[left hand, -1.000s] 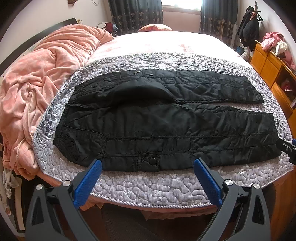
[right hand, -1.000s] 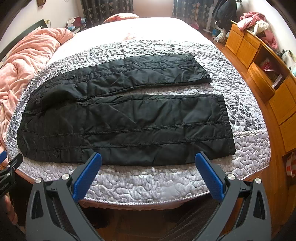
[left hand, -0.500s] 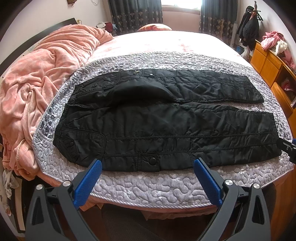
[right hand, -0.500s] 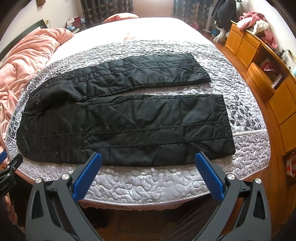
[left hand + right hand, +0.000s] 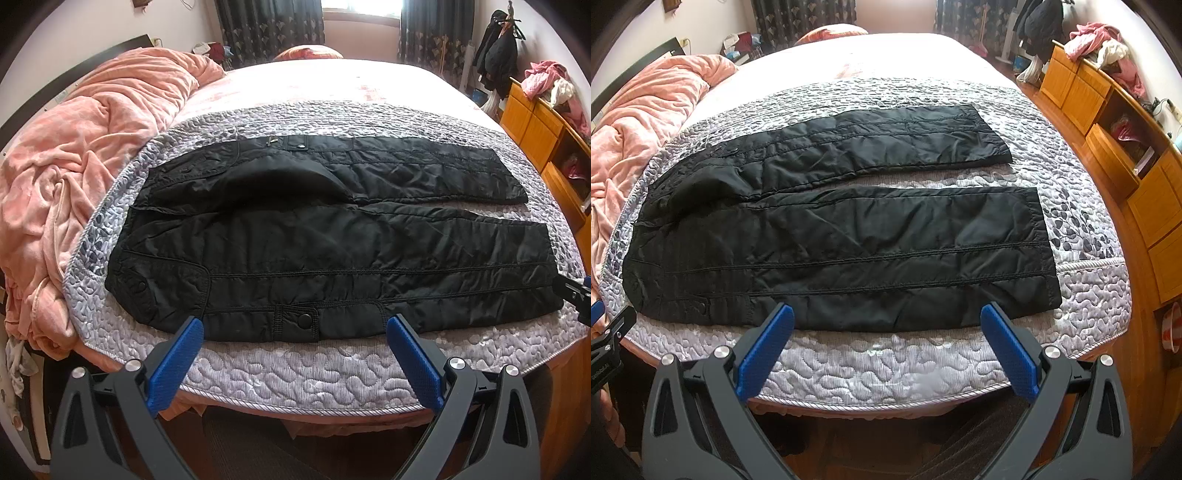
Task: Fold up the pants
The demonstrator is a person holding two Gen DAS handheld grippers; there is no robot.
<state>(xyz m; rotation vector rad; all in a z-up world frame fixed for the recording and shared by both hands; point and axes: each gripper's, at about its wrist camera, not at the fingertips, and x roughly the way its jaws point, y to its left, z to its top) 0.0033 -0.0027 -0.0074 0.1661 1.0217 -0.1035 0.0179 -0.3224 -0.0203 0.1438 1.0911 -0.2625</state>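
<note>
Both units are holding position short of the bed edge; nothing has shifted over the last second. The left gripper (image 5: 294,332) and right gripper (image 5: 887,319) are standing spread wide, empty. Beyond them, the black pants (image 5: 842,236) are lying flat and unfolded on the grey quilt (image 5: 886,369), legs apart. Farther left, the pink blanket (image 5: 92,140) is lying bunched. Folding has not begun.

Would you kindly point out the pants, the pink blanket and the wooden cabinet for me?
pants (image 5: 849,243): right wrist view, near leg, mid-fabric.
pink blanket (image 5: 85,147): left wrist view, middle of the crumpled heap.
wooden cabinet (image 5: 1156,199): right wrist view, door front.
</note>
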